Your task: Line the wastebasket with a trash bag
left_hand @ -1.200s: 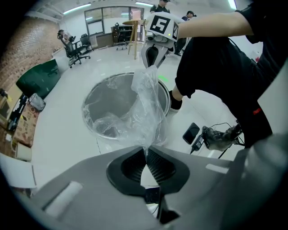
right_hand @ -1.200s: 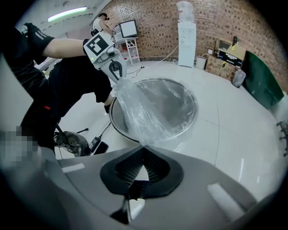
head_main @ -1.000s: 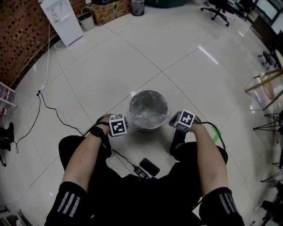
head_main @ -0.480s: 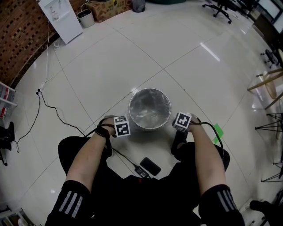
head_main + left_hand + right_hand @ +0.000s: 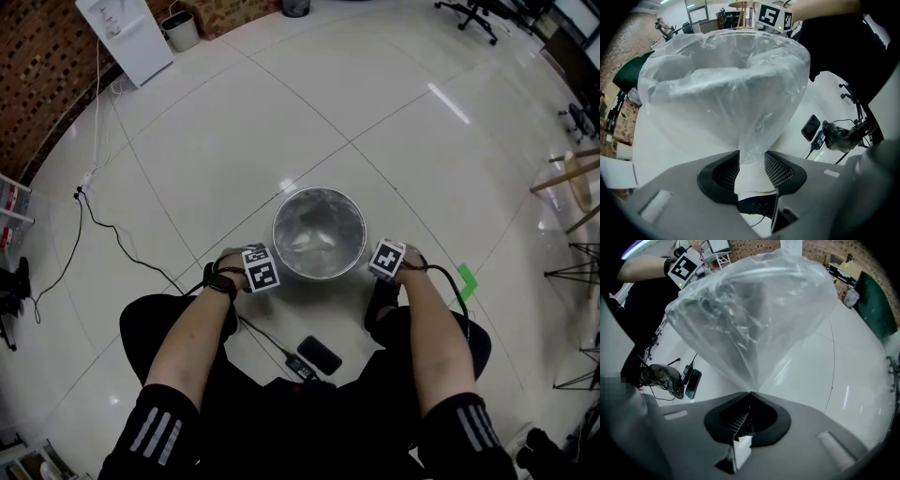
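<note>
Head view, looking steeply down: a round metal wastebasket [image 5: 319, 273] stands on a glossy white tiled floor [image 5: 234, 122] just in front of a seated person in black, whose two bare forearms reach to either side of it; a clear trash bag [image 5: 317, 232] sits in the basket's mouth, its film crinkled and shiny across the opening; a dark phone [image 5: 319, 354] lies on the floor between the person's legs, with a cable plug just beside it; a small green object [image 5: 466, 279] lies on the tiles near the right arm, and a black cable [image 5: 103, 230] trails across the floor well to the left. Left gripper view: the left gripper [image 5: 751, 161] points down at the bag-covered basket, its jaws opening with a gap between the ribbed pads [image 5: 778, 169]; a gathered point of the bag's film hangs into that gap, against the left-hand pad's edge and not squeezed. Right gripper view: the right gripper [image 5: 750, 397] has its jaws pressed together, pinching a drawn-out corner of the same film, which fans up and away from the pinch in taut folds toward the basket's rim; each gripper's marker cube shows beyond the bag in the other's view.
</note>
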